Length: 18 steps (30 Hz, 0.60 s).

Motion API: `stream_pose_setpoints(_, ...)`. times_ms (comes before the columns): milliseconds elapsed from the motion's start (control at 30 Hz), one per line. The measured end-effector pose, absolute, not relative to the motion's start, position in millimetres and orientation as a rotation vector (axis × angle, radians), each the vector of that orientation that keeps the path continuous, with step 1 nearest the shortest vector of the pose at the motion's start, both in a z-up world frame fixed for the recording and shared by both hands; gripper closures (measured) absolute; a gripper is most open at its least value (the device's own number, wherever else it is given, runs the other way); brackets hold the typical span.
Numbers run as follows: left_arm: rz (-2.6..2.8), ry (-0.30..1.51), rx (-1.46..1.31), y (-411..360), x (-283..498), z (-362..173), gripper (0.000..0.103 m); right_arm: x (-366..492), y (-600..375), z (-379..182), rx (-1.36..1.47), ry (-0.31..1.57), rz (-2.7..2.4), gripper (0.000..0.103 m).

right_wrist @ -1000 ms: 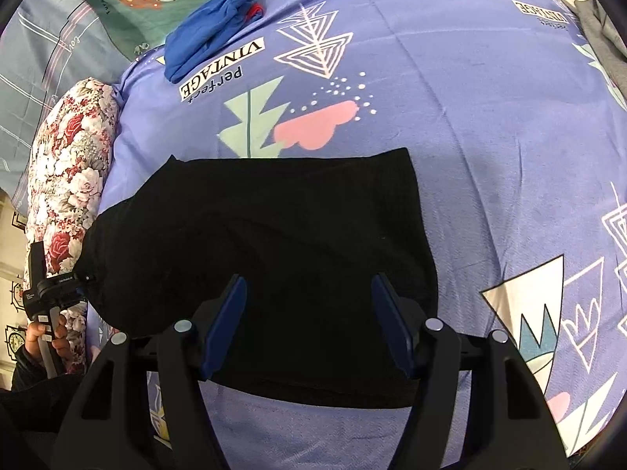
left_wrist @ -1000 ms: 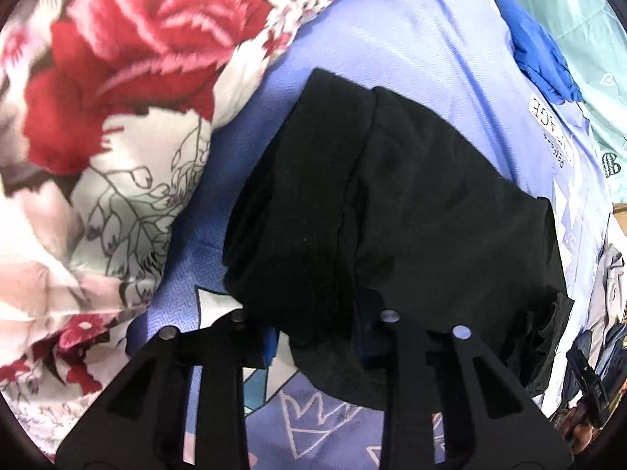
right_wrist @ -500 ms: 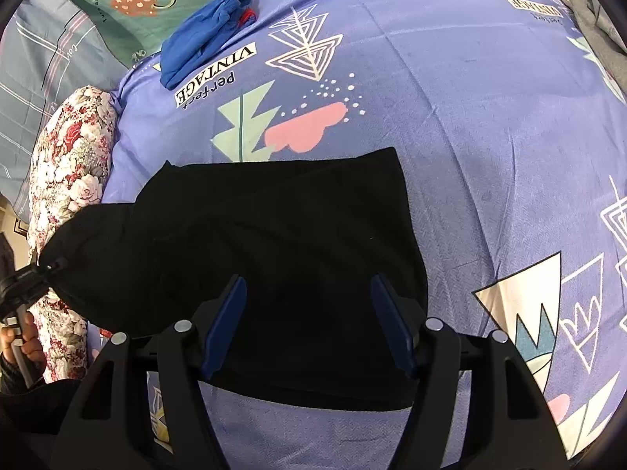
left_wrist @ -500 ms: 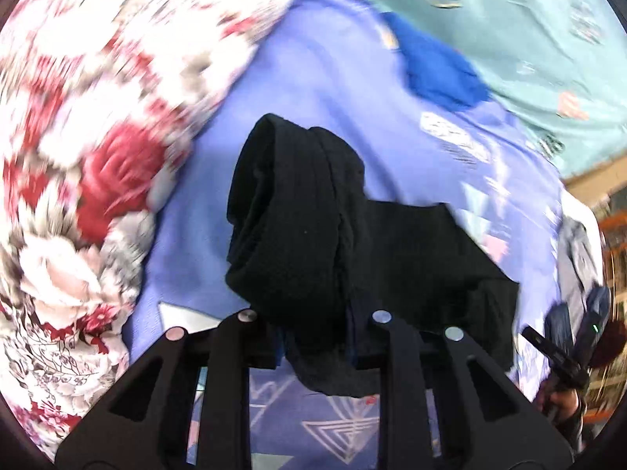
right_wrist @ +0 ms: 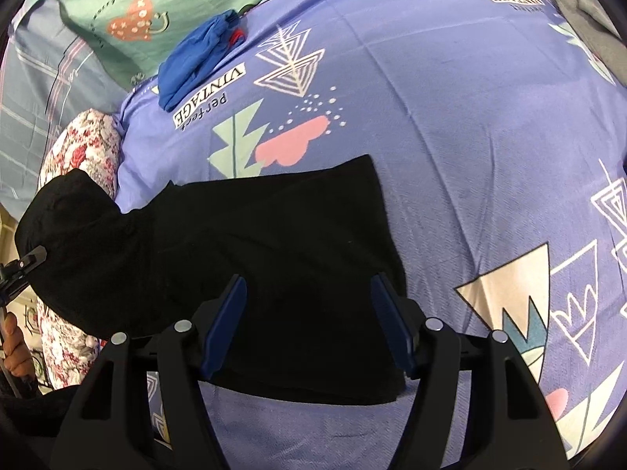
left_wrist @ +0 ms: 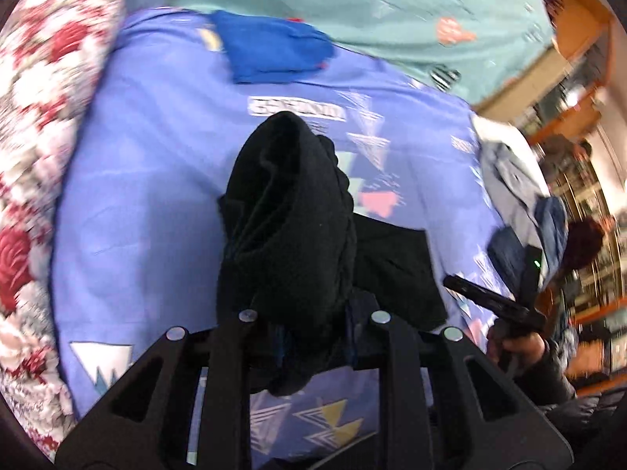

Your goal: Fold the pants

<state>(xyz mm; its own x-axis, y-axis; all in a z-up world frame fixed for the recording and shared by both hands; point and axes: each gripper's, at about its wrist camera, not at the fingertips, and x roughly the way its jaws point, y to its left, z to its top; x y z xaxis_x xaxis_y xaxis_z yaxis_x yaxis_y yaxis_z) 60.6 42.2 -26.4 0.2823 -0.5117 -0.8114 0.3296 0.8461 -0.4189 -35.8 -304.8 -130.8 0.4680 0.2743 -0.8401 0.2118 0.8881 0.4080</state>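
Black pants (right_wrist: 274, 258) lie on a purple patterned bedsheet (right_wrist: 470, 137). My left gripper (left_wrist: 313, 337) is shut on one end of the pants (left_wrist: 290, 235) and holds it lifted, bunched and draped over the fingers. That raised end shows at the left of the right wrist view (right_wrist: 78, 243). My right gripper (right_wrist: 309, 325) is open, its blue-padded fingers (right_wrist: 225, 325) spread just above the flat part of the pants. It also shows in the left wrist view (left_wrist: 493, 305).
A folded blue garment (right_wrist: 200, 62) lies at the far end of the bed by a teal pillow (right_wrist: 117, 8). A floral quilt (left_wrist: 35, 125) lies along the left. Grey clothes (left_wrist: 513, 188) are piled at the right edge.
My left gripper has lifted its end of the pants and swung it up and over toward the right gripper. The right gripper has stayed open over the flat part.
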Motion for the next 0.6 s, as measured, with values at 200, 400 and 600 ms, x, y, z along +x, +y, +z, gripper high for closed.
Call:
stream_pose_setpoints(200,-0.699,1.202,-0.100,-21.2,58.6,-37.6,0.082,-45.7,-315.7,-130.6,0.513,1.078,0.034,0.036)
stream_pose_setpoints(400,-0.728,1.256,0.018,-77.8,60.2,-70.9,0.082,-53.3,-322.3,-128.1,0.507,1.063,0.025,0.036)
stream_pose_setpoints(600,-0.750,1.305,0.054,-101.0,59.2,-85.0,0.082,-61.1,-333.5,-126.3,0.522,1.053,0.018,0.036)
